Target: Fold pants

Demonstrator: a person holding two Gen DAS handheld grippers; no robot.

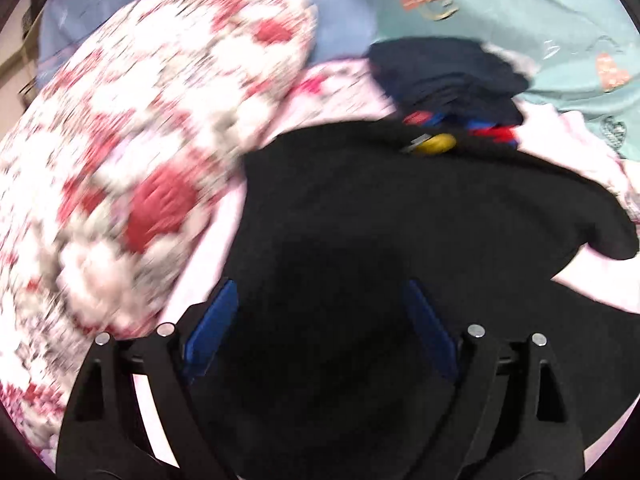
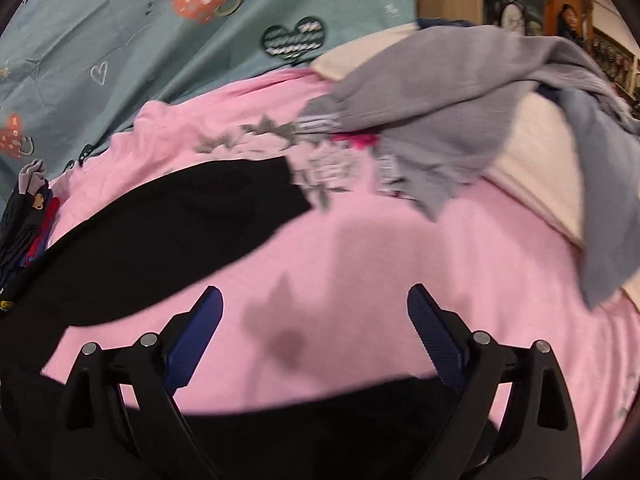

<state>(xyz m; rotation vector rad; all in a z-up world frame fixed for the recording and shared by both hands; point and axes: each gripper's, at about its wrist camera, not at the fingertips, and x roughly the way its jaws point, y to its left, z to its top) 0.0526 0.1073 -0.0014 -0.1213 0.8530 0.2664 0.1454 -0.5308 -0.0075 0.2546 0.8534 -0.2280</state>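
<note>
Both pairs of fingers stand wide apart and hold nothing: the left gripper (image 1: 320,320) hangs over the black pants (image 1: 400,220), the right gripper (image 2: 316,328) over bare pink sheet (image 2: 360,248), with black cloth (image 2: 180,216) just beside and below it. The pants lie spread on the bed's pink sheet, beside a red-patterned quilt (image 1: 140,152), a grey garment (image 2: 440,92) and a dark clothes pile (image 1: 444,76). I'd say a fold is half begun; next, each gripper needs an edge to pinch.

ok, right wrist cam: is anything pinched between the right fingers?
No. The right gripper stands wide open over bare pink sheet, with the black pants off to the side.
</note>
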